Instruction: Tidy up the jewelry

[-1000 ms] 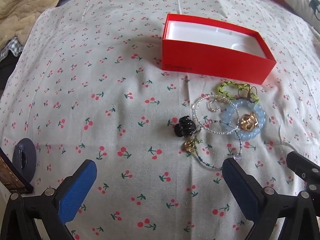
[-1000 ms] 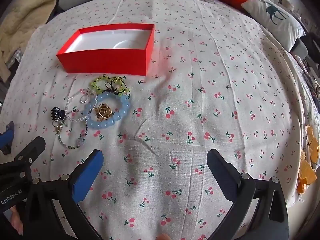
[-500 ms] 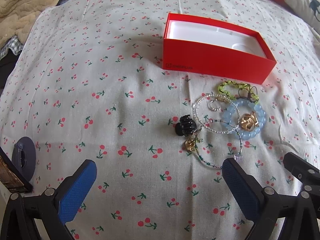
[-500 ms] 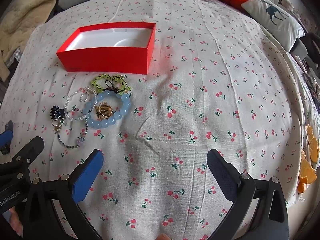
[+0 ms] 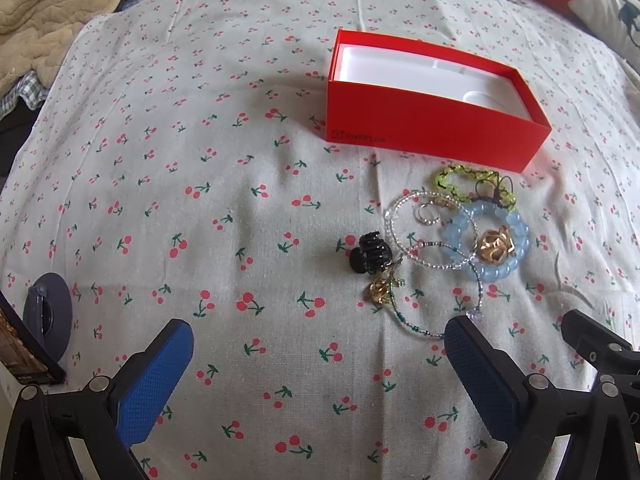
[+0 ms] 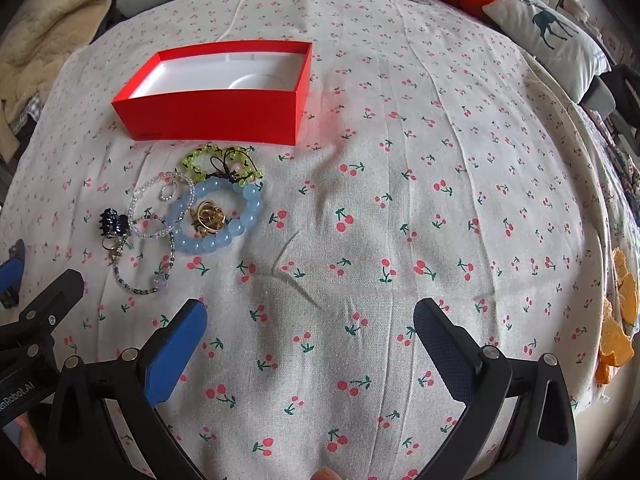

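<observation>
Hovering low over the cherry-print cotton bedspread [image 5: 200, 184], both spread wide and gripping nothing: left black gripper with blue padded fingers [image 5: 318, 352] aiming at the jewelry heap, right black gripper with blue padded fingers [image 6: 310, 330] pointing at bare cloth to the heap's right. Showing at the right-wrist view's left edge, part of the left tool.

Lying in a loose cluster just in front of the open red cardboard box with white lining [image 5: 432, 132], apart from it: pale blue chunky bead bracelet [image 5: 460, 248] ringing a gold knotted piece [image 5: 495, 245]; lime-green bead bracelet with dark cord [image 5: 452, 184] nearest the box; clear seed-bead strand [image 5: 394, 216] overlapping the blue one; small black claw hair clip [image 5: 369, 258] at the left; thin green-and-dark bead strand with gold charm [image 5: 380, 290] nearest the left gripper. Sitting empty, the box.
</observation>
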Available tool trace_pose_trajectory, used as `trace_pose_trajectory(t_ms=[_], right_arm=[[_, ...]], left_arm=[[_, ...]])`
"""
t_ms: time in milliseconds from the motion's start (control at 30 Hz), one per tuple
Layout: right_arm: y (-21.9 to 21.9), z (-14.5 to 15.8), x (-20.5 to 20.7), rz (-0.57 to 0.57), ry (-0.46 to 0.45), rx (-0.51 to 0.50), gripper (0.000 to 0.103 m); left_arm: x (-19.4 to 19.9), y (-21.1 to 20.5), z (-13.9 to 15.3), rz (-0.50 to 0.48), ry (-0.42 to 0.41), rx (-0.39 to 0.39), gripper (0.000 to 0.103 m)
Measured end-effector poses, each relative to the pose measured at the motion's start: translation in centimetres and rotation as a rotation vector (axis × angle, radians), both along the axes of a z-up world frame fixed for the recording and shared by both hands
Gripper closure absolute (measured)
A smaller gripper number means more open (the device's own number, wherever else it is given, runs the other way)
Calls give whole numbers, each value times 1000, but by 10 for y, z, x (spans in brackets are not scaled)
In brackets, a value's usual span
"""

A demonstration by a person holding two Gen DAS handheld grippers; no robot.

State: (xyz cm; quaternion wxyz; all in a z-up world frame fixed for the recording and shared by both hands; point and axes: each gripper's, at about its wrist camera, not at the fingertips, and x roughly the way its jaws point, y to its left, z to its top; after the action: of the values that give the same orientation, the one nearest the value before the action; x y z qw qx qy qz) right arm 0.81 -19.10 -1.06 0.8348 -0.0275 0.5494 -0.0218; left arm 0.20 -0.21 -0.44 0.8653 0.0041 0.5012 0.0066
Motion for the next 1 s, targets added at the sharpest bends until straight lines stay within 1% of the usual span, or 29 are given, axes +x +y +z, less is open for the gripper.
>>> trace_pose_trajectory(t_ms=[1000], right_arm=[[0,-3,-3,-1,0,0,0]], left_arm=[[-1,-1,-1,-4,2,4,0]])
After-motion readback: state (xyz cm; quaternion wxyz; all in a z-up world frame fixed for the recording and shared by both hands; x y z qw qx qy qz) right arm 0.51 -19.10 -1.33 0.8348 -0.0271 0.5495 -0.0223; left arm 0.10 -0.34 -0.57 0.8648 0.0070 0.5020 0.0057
